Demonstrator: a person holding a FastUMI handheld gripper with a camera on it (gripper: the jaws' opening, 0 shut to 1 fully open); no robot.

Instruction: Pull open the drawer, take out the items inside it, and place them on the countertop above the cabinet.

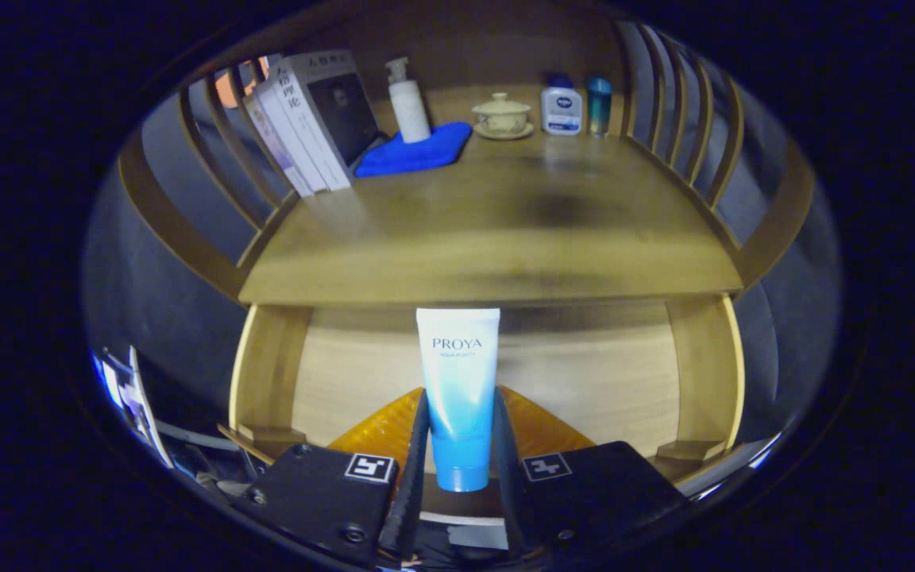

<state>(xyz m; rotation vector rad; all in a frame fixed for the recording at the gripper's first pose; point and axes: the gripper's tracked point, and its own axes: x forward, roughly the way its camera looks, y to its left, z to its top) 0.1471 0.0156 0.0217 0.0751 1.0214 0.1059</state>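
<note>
A white and blue tube [458, 397] stands cap-down between my two fingers, and both fingers [418, 445] press on its sides, so my gripper [458, 457] is shut on it. The tube hangs above the pulled-out wooden drawer [600, 373], whose pale floor shows behind it. An orange item [378, 433] lies in the drawer just under the fingers, partly hidden by them. Beyond the drawer lies the wooden countertop [497, 238].
At the countertop's back stand several books [306, 119], a white pump bottle [408, 99], a blue cloth [418, 151], a lidded cup on a saucer [502, 115], a white and blue bottle [561, 107] and a teal bottle [599, 105]. Slatted wooden rails [688, 119] flank both sides.
</note>
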